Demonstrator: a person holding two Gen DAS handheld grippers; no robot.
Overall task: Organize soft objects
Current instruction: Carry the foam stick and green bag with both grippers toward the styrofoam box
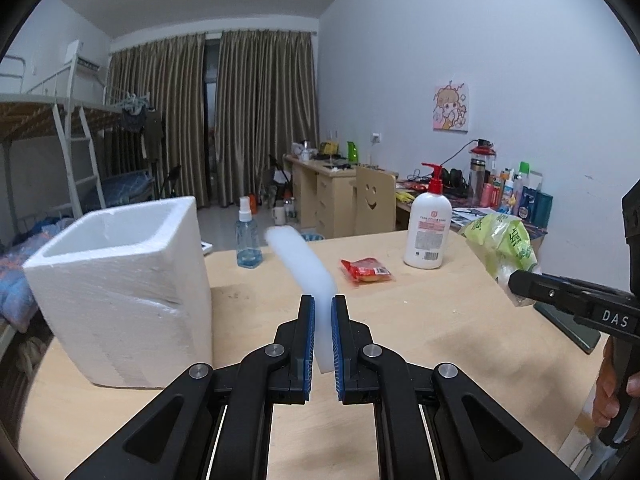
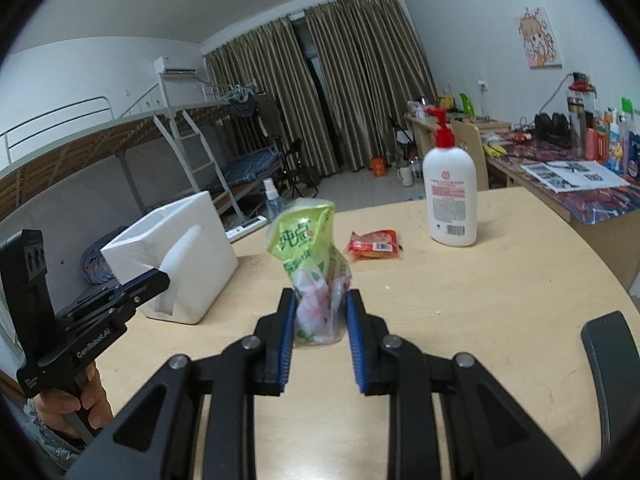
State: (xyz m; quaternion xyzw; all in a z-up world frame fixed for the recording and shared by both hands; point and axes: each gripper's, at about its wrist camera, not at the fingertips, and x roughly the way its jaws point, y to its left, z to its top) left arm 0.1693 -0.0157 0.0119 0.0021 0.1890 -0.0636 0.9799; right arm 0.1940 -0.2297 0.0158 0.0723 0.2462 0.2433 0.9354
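My left gripper (image 1: 322,300) is shut on a white foam strip (image 1: 300,260) and holds it above the table, right of the white styrofoam box (image 1: 120,280). The strip also shows in the right wrist view (image 2: 180,264), in front of the box (image 2: 200,240). My right gripper (image 2: 321,296) is shut on a green plastic snack bag (image 2: 308,248), held above the table; the bag also shows in the left wrist view (image 1: 500,244). A red snack packet (image 1: 366,269) lies on the table between both grippers, also in the right wrist view (image 2: 374,245).
A white lotion bottle with a red pump (image 1: 427,232) stands behind the red packet. A blue spray bottle (image 1: 248,240) stands at the table's far edge. The wooden table (image 1: 440,340) is round-edged. A dark chair back (image 2: 612,360) is at right.
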